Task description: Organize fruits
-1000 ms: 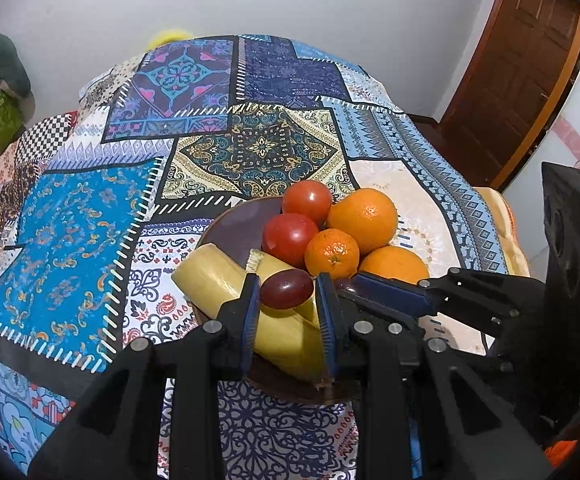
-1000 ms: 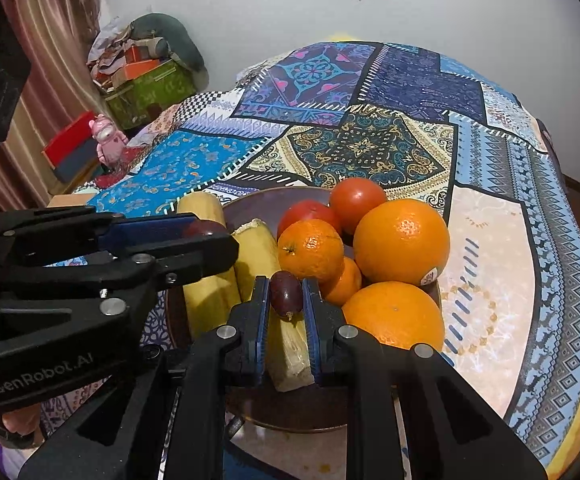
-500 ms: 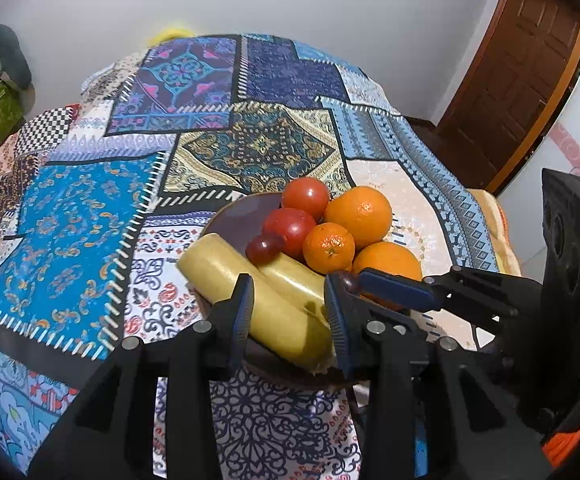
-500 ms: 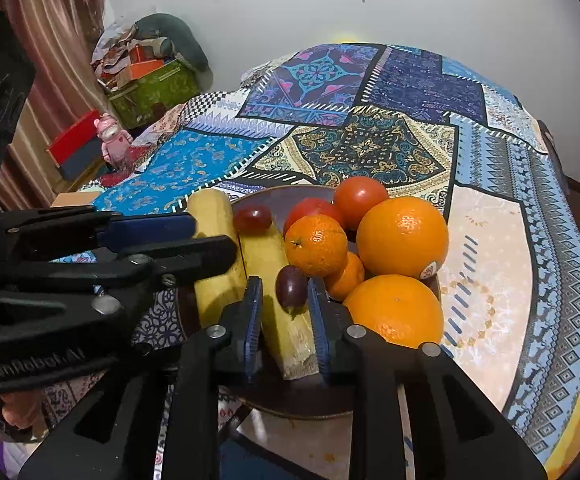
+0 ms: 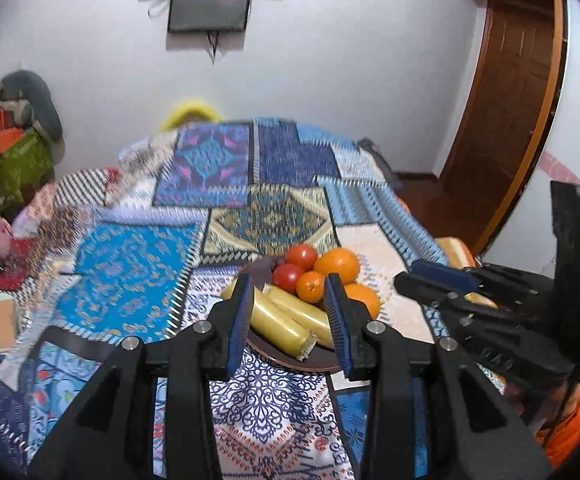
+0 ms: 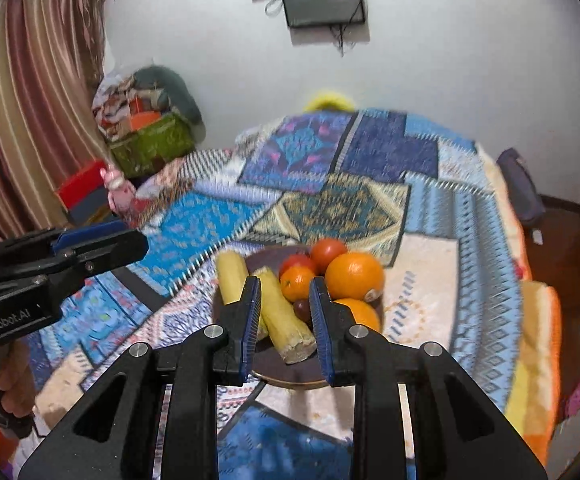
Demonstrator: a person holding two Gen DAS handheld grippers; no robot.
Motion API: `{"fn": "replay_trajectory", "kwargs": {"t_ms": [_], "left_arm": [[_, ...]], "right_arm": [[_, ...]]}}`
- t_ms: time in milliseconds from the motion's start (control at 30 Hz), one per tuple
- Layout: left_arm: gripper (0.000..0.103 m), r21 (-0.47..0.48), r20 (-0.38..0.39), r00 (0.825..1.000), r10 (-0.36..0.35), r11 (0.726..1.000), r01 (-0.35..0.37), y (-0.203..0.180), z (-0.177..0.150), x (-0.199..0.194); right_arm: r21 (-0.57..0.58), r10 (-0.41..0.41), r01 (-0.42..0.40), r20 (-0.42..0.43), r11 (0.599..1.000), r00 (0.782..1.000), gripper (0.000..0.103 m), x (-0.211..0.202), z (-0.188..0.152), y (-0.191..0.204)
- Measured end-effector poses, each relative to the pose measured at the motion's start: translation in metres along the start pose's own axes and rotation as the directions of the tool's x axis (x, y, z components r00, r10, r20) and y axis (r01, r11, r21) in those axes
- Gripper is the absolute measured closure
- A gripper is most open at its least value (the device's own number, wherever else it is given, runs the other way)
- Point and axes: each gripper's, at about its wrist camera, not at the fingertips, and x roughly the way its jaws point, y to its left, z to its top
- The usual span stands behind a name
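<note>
the fruit sat gathered on the brown plate (image 6: 290,376) on the patchwork-covered desk (image 6: 193,216): two oranges (image 6: 354,275), a mandarin (image 6: 296,283), two tomatoes (image 6: 328,252), two yellow corn-like pieces (image 6: 285,320) and a dark grape (image 6: 301,307), with perhaps a second grape half hidden behind the tomatoes. no loose fruit showed on the cloth, so the sorting looked about finished. the left claw (image 5: 290,312) and right claw (image 6: 283,312) had both just parted slightly, jaws spread and empty above the plate.
</note>
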Motion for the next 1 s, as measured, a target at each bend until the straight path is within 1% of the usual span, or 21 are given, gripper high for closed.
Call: {"fn": "replay_trajectory", "kwargs": {"t_ms": [100, 200, 267, 333, 467, 500, 567, 600, 633, 667, 700, 733, 767, 800, 867, 1000], "left_arm": [[0.067, 0.016, 0.068, 0.998, 0.015, 1.0, -0.016, -0.009, 0.001, -0.033], [0.067, 0.029, 0.147, 0.989, 0.029, 0.999, -0.034, -0.019, 0.002, -0.067], [0.064, 0.033, 0.206, 0.978, 0.041, 0.998, -0.048, -0.025, 0.003, -0.091], [0.059, 0.034, 0.25, 0.967, 0.045, 0.998, -0.056, -0.03, 0.003, -0.11], [0.053, 0.042, 0.325, 0.944, 0.052, 0.997, -0.07, -0.039, 0.001, -0.143], [0.051, 0.041, 0.34, 0.939, 0.05, 0.997, -0.068, -0.041, 0.0, -0.151], [0.049, 0.04, 0.362, 0.931, 0.044, 0.997, -0.063, -0.043, -0.002, -0.163], [0.046, 0.041, 0.375, 0.926, 0.044, 0.997, -0.064, -0.045, -0.003, -0.171], [0.043, 0.042, 0.385, 0.922, 0.044, 0.997, -0.065, -0.047, -0.004, -0.175], [0.041, 0.042, 0.396, 0.917, 0.042, 0.997, -0.064, -0.047, -0.005, -0.181], [0.037, 0.044, 0.404, 0.914, 0.041, 0.997, -0.065, -0.048, -0.006, -0.186], [0.034, 0.044, 0.412, 0.91, 0.043, 0.997, -0.067, -0.049, -0.007, -0.19], [0.033, 0.046, 0.419, 0.907, 0.043, 0.997, -0.069, -0.05, -0.008, -0.194], [0.03, 0.046, 0.424, 0.905, 0.045, 0.996, -0.071, -0.05, -0.009, -0.197], [0.025, 0.05, 0.433, 0.9, 0.046, 0.996, -0.075, -0.051, -0.011, -0.202], [0.016, 0.056, 0.452, 0.89, 0.054, 0.994, -0.089, -0.054, -0.015, -0.209]], "right_arm": [[-0.013, -0.014, 0.015, 0.066, 1.0, 0.998, 0.08, -0.033, 0.005, 0.009], [-0.019, -0.024, 0.026, 0.138, 0.999, 0.99, 0.075, -0.066, 0.007, 0.019], [-0.017, -0.032, 0.036, 0.185, 0.999, 0.982, 0.071, -0.087, 0.008, 0.025], [-0.015, -0.042, 0.047, 0.233, 0.999, 0.972, 0.069, -0.106, 0.008, 0.032], [-0.016, -0.05, 0.058, 0.295, 0.998, 0.954, 0.061, -0.135, 0.004, 0.044], [-0.017, -0.055, 0.064, 0.312, 0.998, 0.948, 0.06, -0.143, 0.002, 0.048], [-0.019, -0.064, 0.075, 0.335, 0.997, 0.94, 0.054, -0.151, 0.0, 0.052], [-0.018, -0.069, 0.081, 0.35, 0.997, 0.934, 0.052, -0.157, -0.001, 0.055], [-0.016, -0.072, 0.084, 0.362, 0.996, 0.929, 0.047, -0.162, -0.002, 0.057], [-0.016, -0.072, 0.084, 0.37, 0.996, 0.926, 0.045, -0.165, -0.002, 0.058], [-0.017, -0.074, 0.086, 0.379, 0.996, 0.922, 0.043, -0.169, -0.003, 0.061], [-0.017, -0.076, 0.09, 0.384, 0.996, 0.92, 0.037, -0.171, -0.003, 0.061], [-0.016, -0.082, 0.096, 0.393, 0.995, 0.916, 0.032, -0.173, -0.004, 0.062], [-0.014, -0.09, 0.105, 0.403, 0.994, 0.911, 0.03, -0.175, -0.005, 0.063], [-0.011, -0.107, 0.123, 0.422, 0.992, 0.9, 0.022, -0.178, -0.006, 0.063], [0.0, -0.125, 0.139, 0.439, 0.99, 0.89, 0.013, -0.179, -0.008, 0.062]]}}
